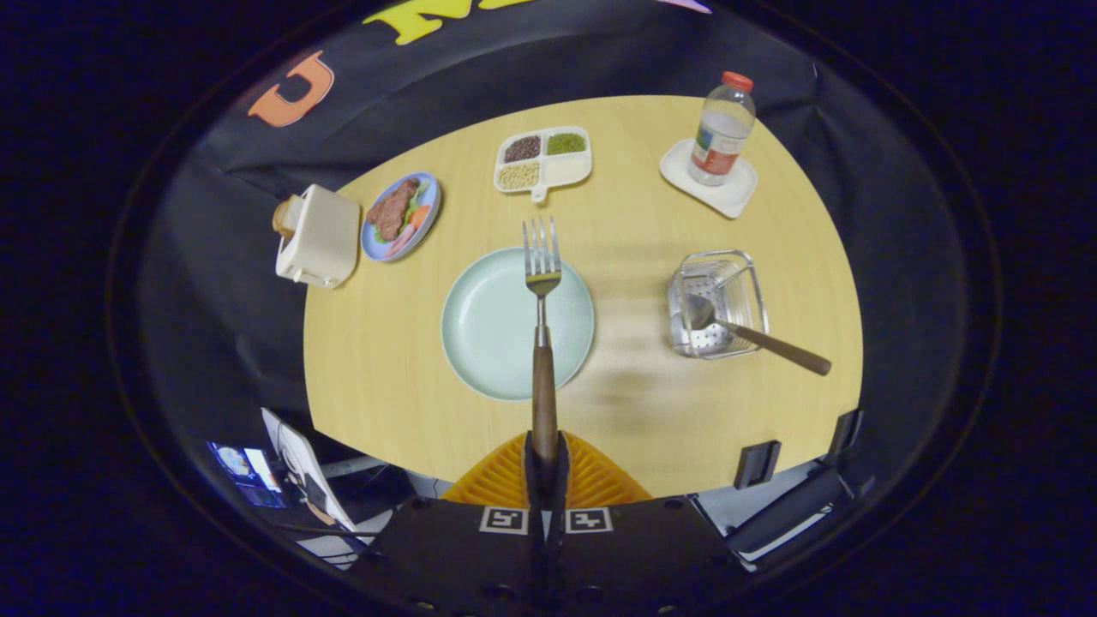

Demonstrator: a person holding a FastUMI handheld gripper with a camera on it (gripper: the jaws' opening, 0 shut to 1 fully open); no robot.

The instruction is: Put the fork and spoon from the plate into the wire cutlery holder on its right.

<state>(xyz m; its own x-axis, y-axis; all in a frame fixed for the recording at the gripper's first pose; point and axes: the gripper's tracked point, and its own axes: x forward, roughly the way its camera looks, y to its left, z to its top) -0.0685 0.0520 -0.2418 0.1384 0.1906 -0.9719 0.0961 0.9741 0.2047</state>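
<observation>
My gripper [545, 458] is shut on the brown wooden handle of the fork [542, 283], held high above the table. The fork points straight ahead, its metal tines over the far rim of the pale green plate [484, 330], which lies bare below. To the plate's right stands the wire cutlery holder [716, 302]. The spoon [754, 336] rests in it, bowl down inside and brown handle sticking out over the holder's near right edge.
On the round wooden table [386, 360] sit a cream toaster with bread [319, 236], a blue plate of food [401, 214], a divided white dish of grains [542, 159] and a water bottle [722, 128] on a white coaster [728, 195].
</observation>
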